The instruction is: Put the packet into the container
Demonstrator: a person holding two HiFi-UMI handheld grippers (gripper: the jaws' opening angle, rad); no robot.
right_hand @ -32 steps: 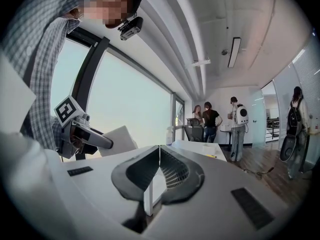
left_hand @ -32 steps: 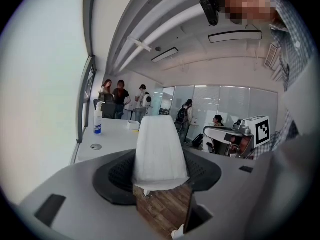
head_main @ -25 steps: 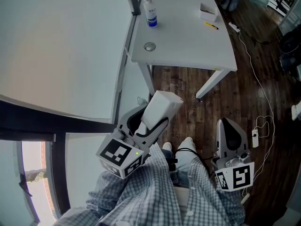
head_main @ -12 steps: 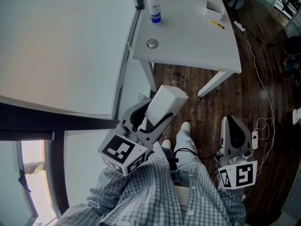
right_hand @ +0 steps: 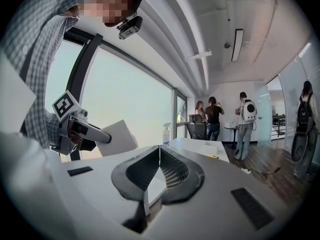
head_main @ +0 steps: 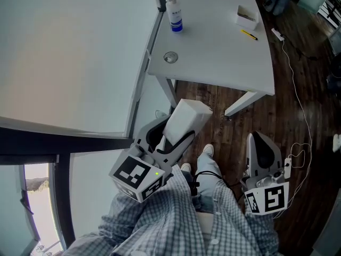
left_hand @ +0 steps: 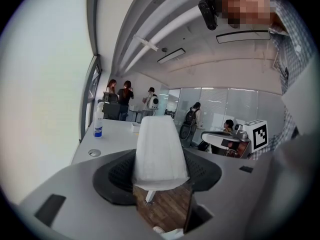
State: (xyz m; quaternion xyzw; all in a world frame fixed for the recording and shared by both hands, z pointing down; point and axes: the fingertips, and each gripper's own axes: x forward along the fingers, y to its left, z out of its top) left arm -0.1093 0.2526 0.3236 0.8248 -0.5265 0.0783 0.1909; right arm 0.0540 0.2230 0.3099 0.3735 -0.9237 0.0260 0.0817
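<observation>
The left gripper (head_main: 175,135) stands wide, its jaws clamped on the lower end of a white packet (head_main: 185,120). The packet sticks out past the jaw tips, tilted forward and up, and its end fills the middle of the left gripper view. The right gripper (right_hand: 160,156) has its jaws pressed together with nothing between them. It hangs to the right of the left one, well apart, with the person's legs and shoes (head_main: 206,151) between the two.

Ahead of the left gripper is a white table (head_main: 213,41). Its near edge lies beyond the packet, and two of its legs come down to the wooden floor (head_main: 266,116) in front of the grippers. The stretch of floor between the grippers and the table is open. Hard on the left gripper's left runs a pale wall panel with a dark frame (head_main: 139,89), so the room to move is ahead and to the right.

On the table, a spray bottle (head_main: 174,15) stands near the far left corner, with a round metal cap (head_main: 170,57) set into the top nearer the gripper. An open white box (head_main: 248,16) sits toward the far right, more in line with the right gripper, with a yellow pen (head_main: 249,34) just on its near side. A white cable (head_main: 299,108) trails over the floor to the right of the right gripper. Several people (right_hand: 215,115) stand beyond the table's far end.
</observation>
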